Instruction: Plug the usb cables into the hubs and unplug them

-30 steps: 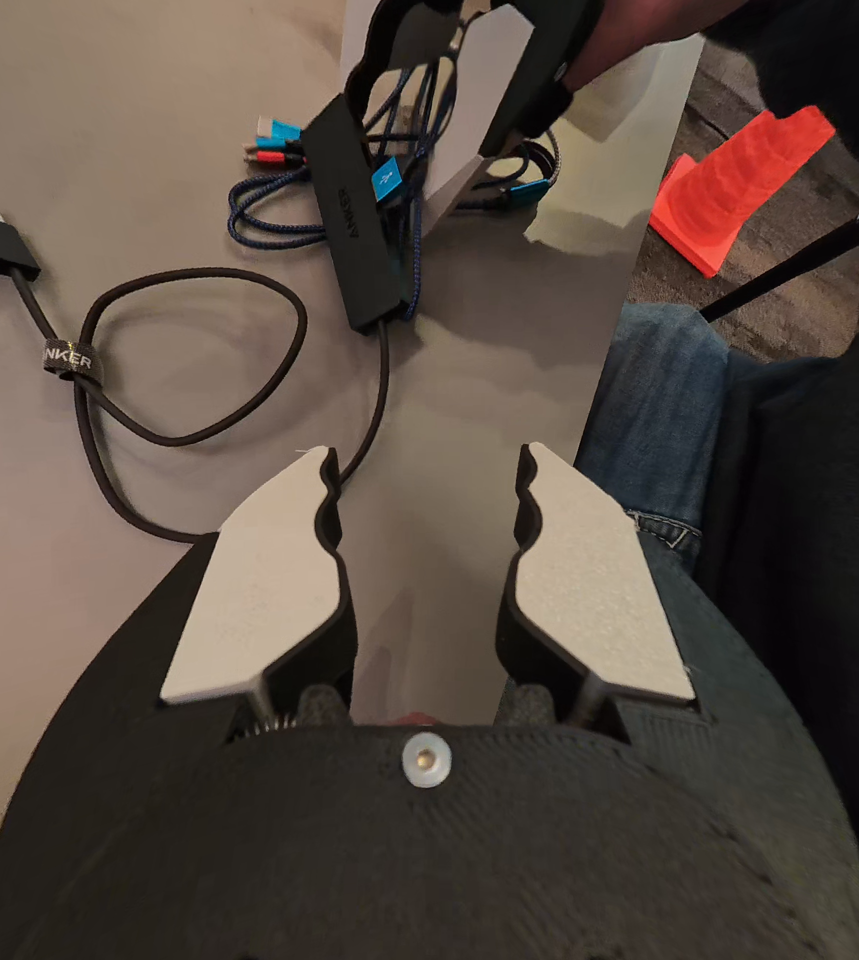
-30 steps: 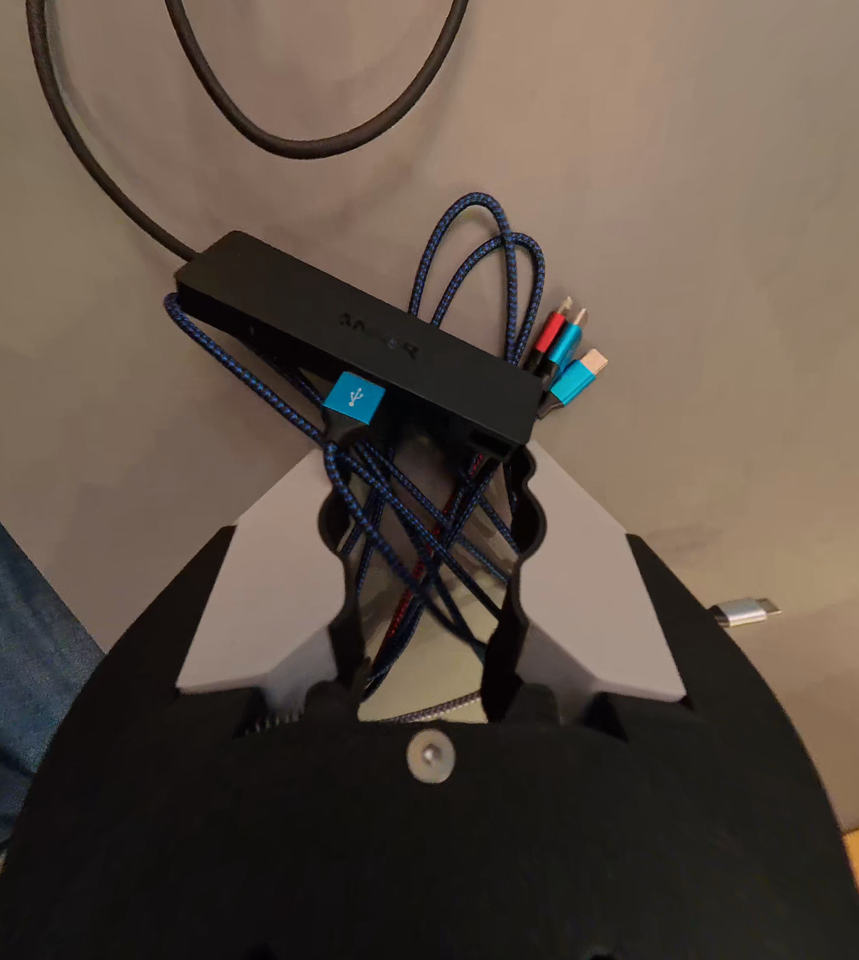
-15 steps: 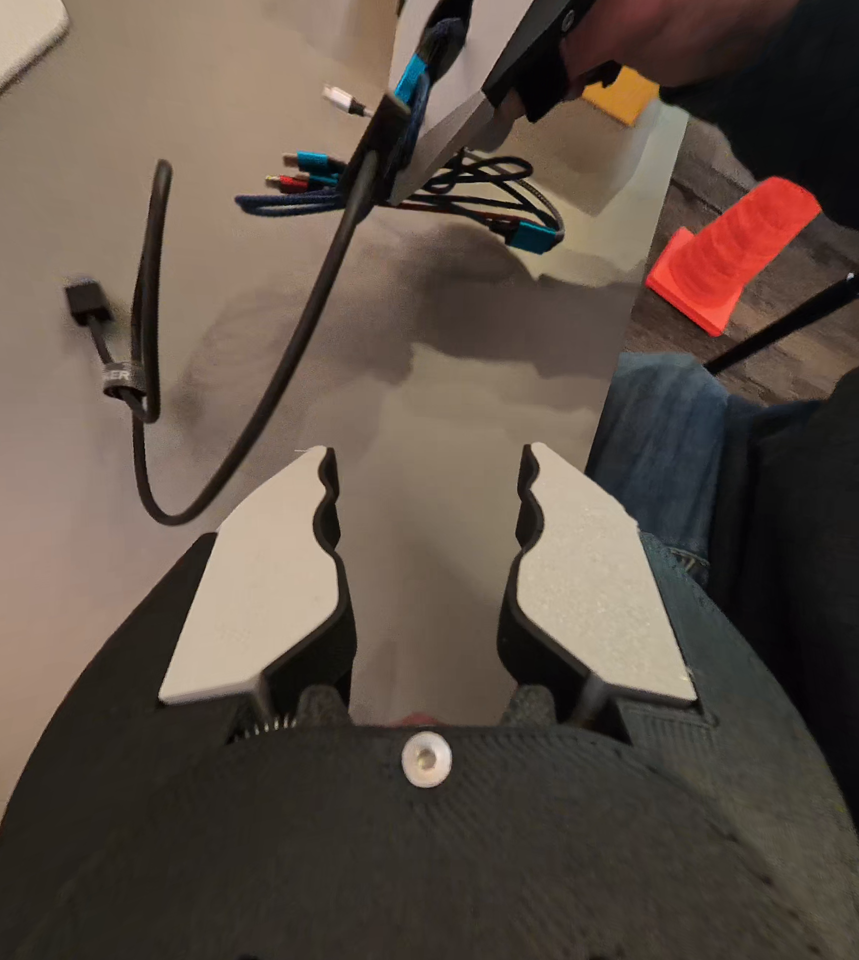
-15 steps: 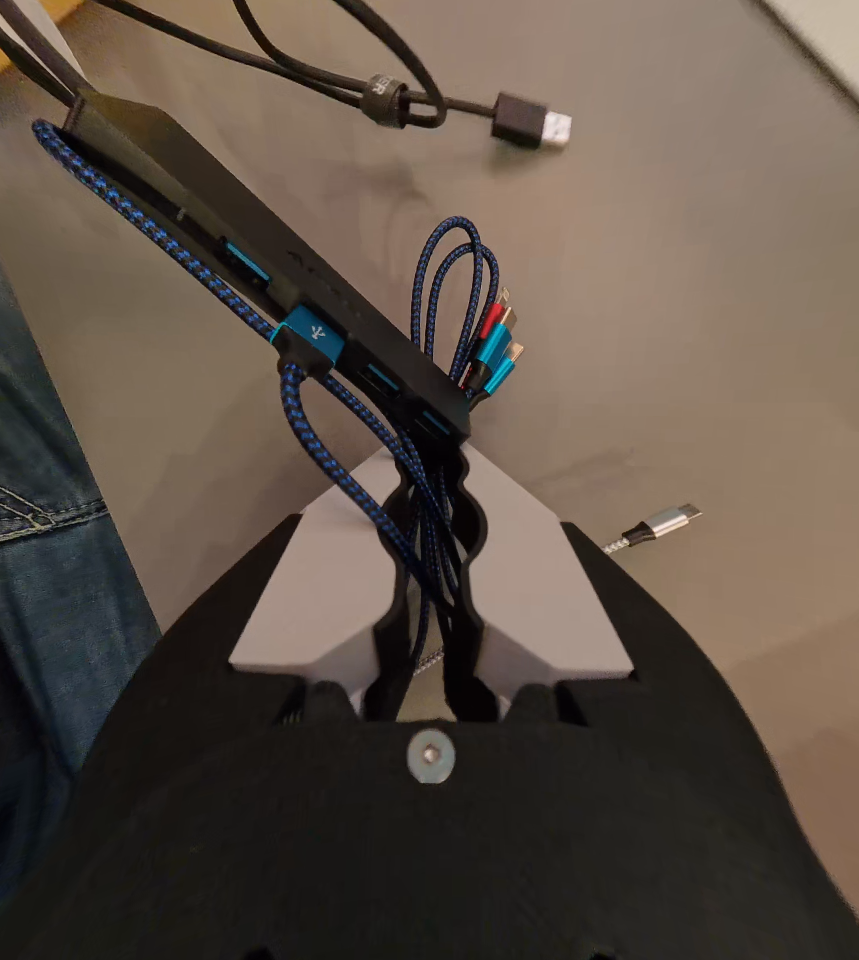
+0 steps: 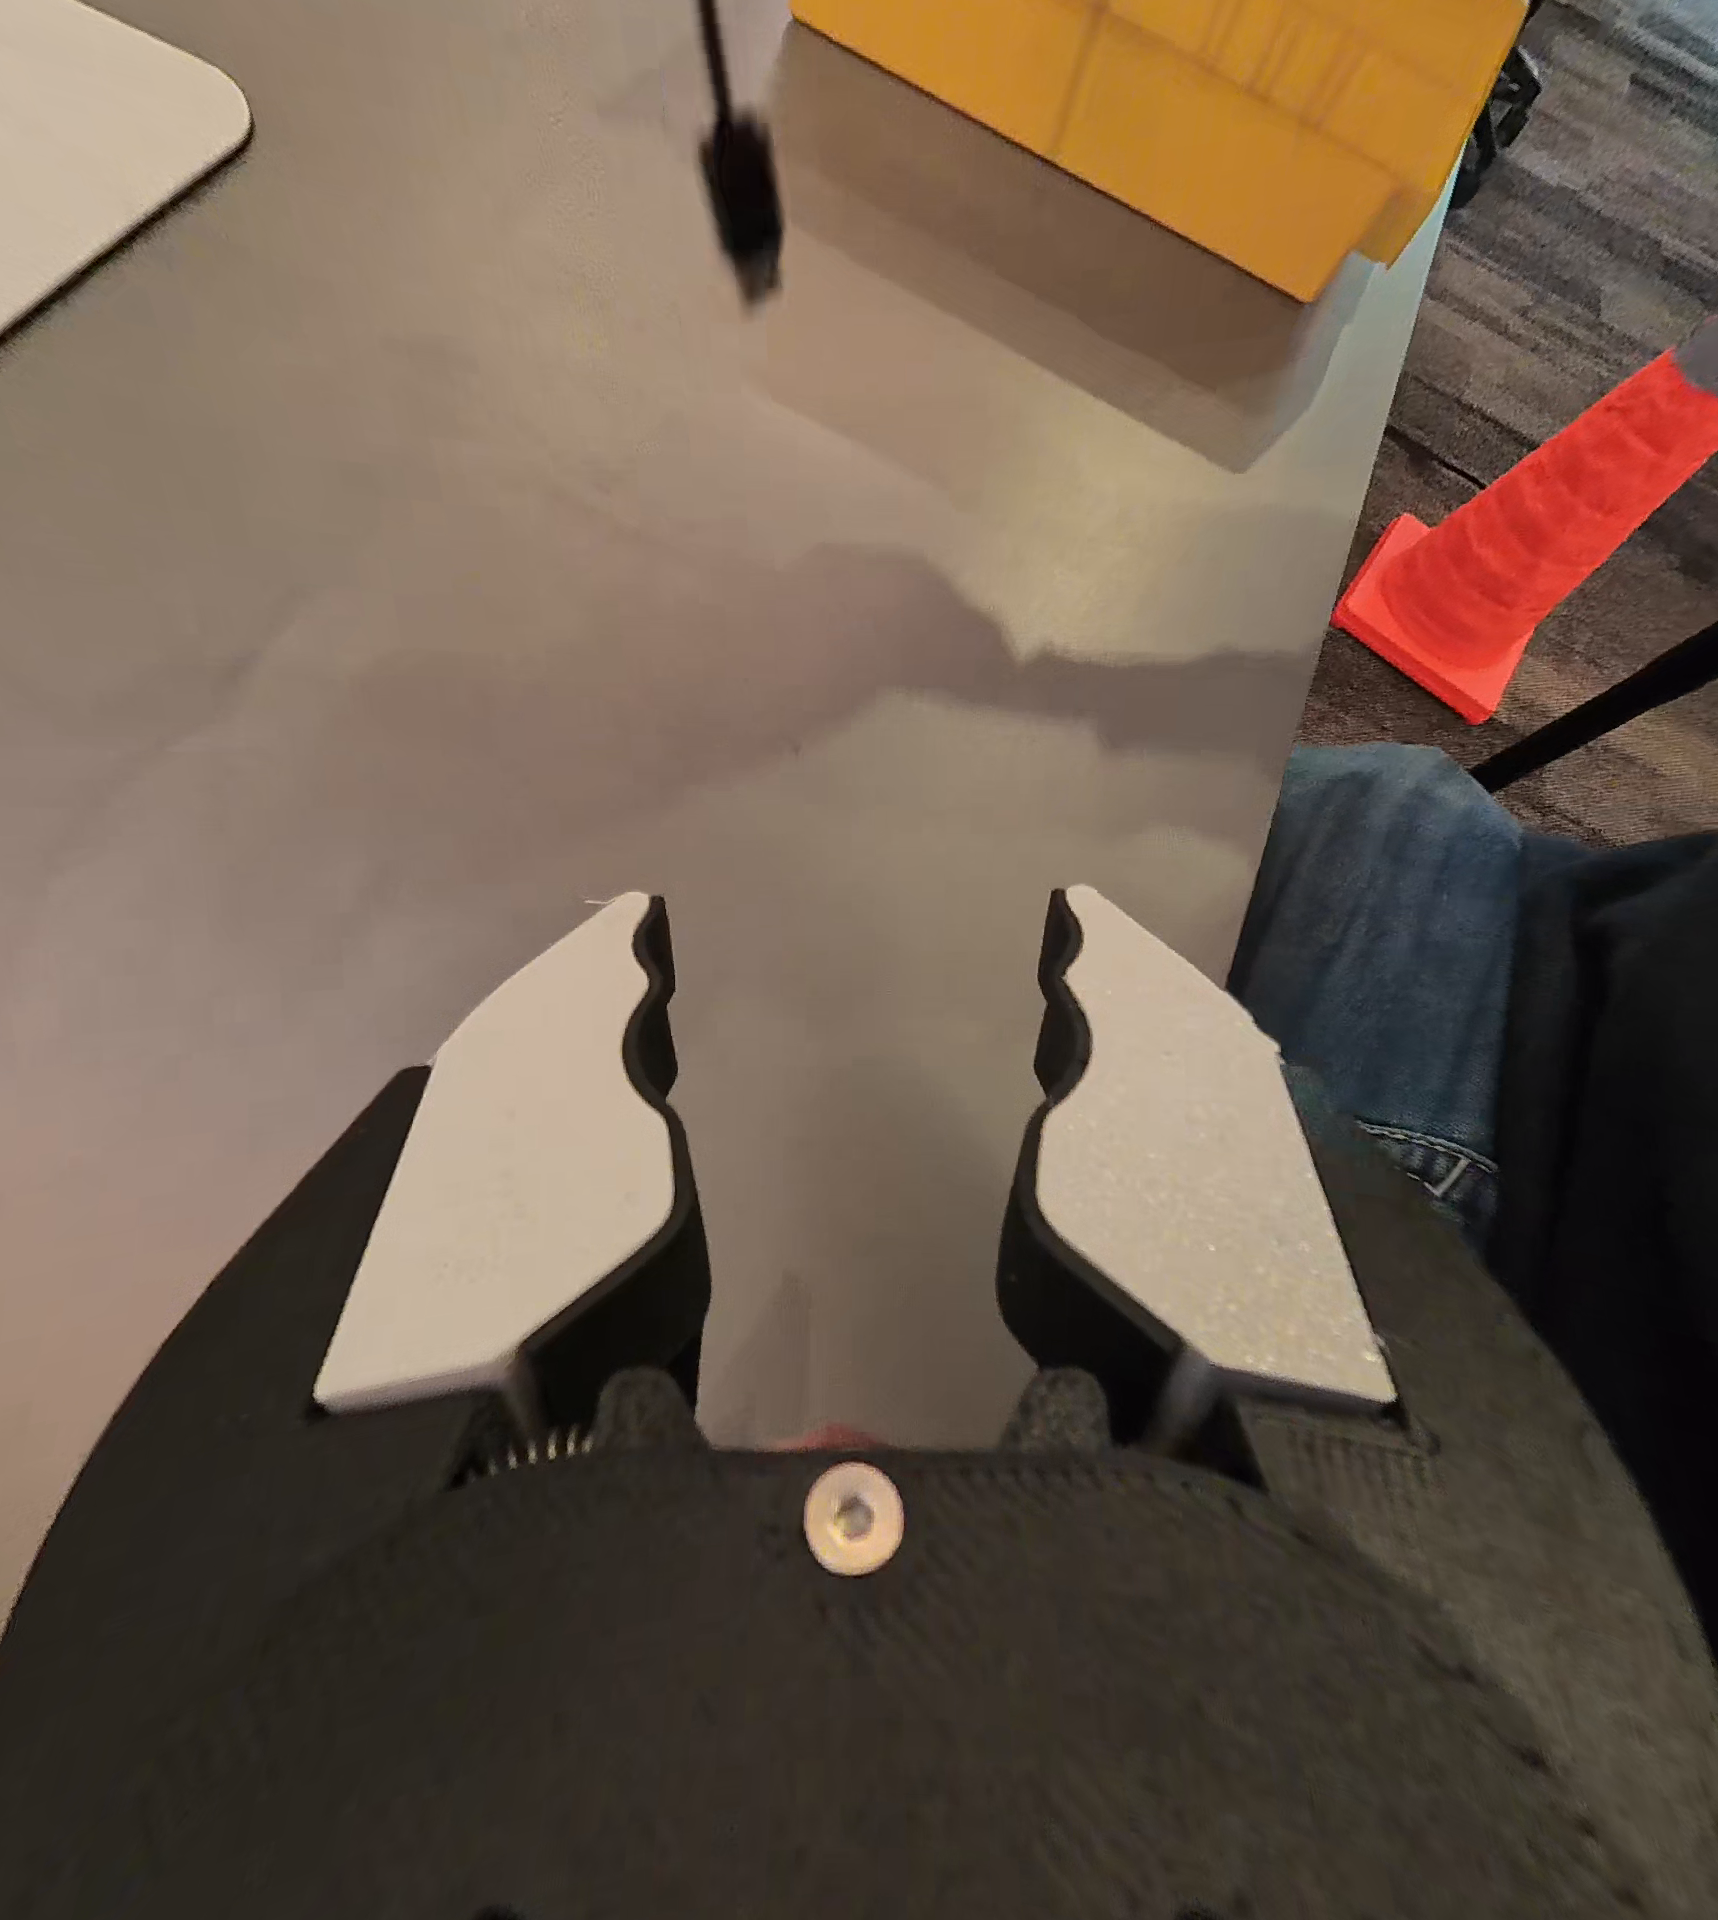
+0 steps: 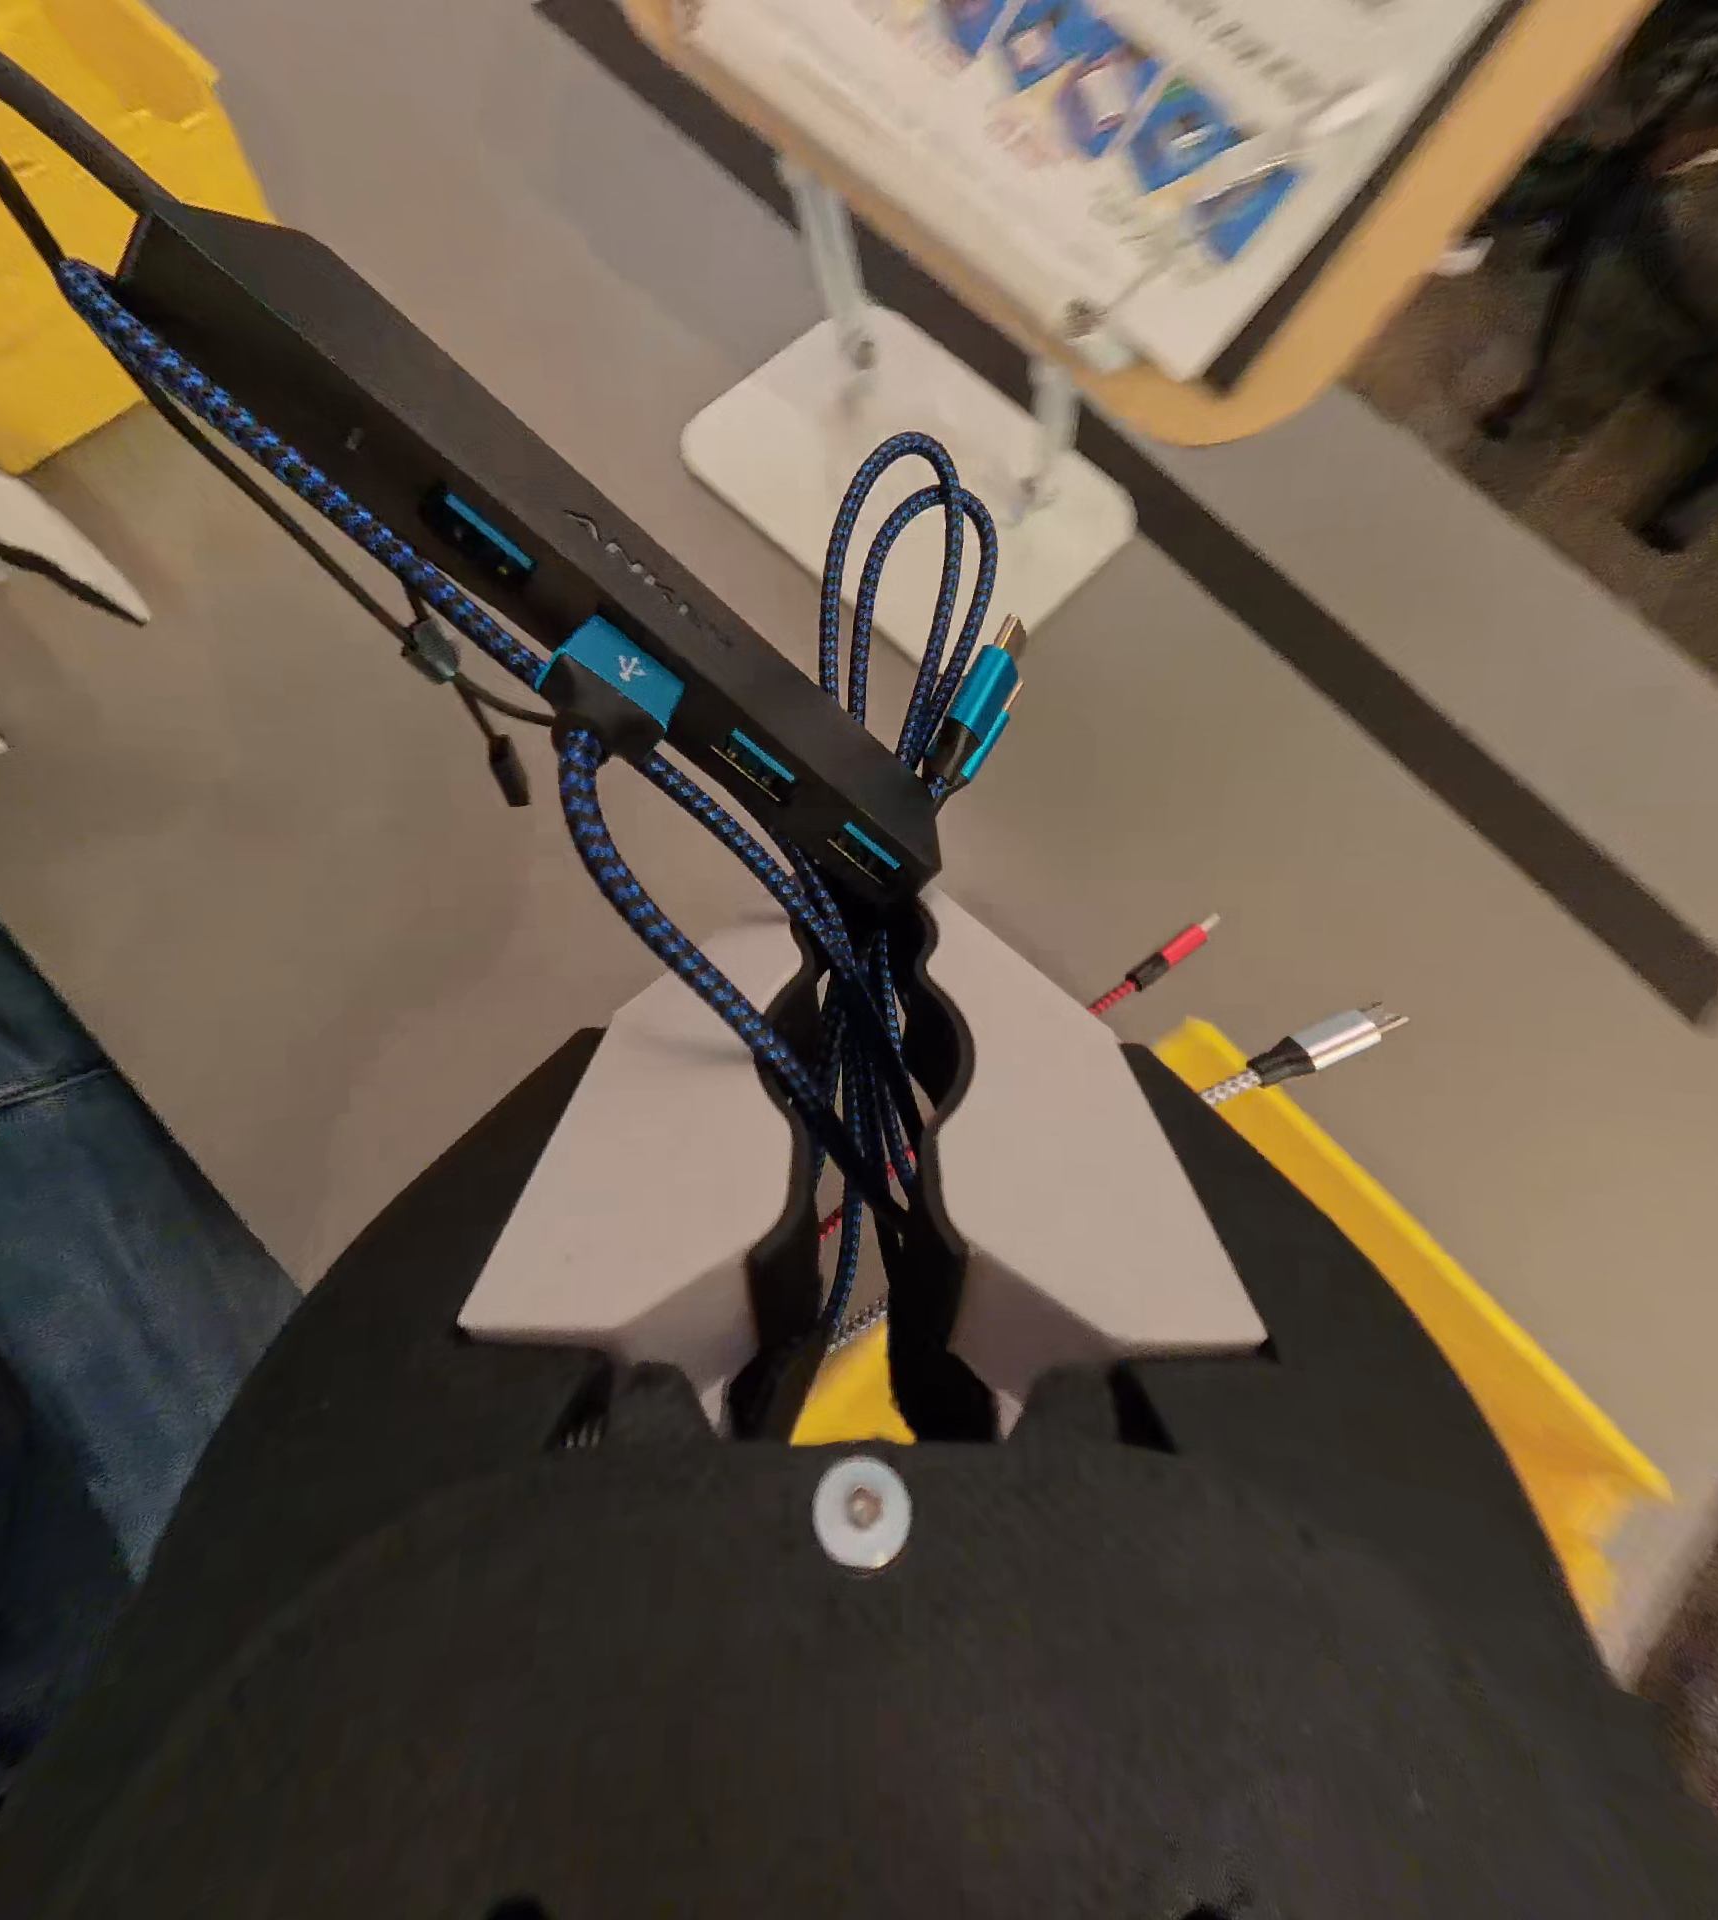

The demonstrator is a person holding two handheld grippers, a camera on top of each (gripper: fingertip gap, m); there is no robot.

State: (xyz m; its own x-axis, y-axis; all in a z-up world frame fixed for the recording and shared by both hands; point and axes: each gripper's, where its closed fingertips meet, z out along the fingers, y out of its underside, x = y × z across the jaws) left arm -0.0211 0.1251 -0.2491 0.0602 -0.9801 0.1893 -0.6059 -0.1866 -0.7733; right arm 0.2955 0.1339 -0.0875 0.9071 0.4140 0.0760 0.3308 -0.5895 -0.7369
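Right hand-held gripper (image 6: 860,935): clamped on blue braided cables (image 6: 834,1091), black hub (image 6: 522,499) lifted.
Left hand-held gripper (image 5: 860,914): fingers apart, empty, above desk (image 5: 419,623).

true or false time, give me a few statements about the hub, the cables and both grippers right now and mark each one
1. The right hand-held gripper is closed on a bundle of blue braided cables. True.
2. The black usb hub lies flat on the table. False: it hangs in the air, tilted, above the grey table.
3. A blue usb plug sits in one of the hub's ports. True.
4. All the hub's ports are filled. False: three blue ports show empty.
5. The left hand-held gripper grips the hub's black cord. False: it is open and empty above the table.
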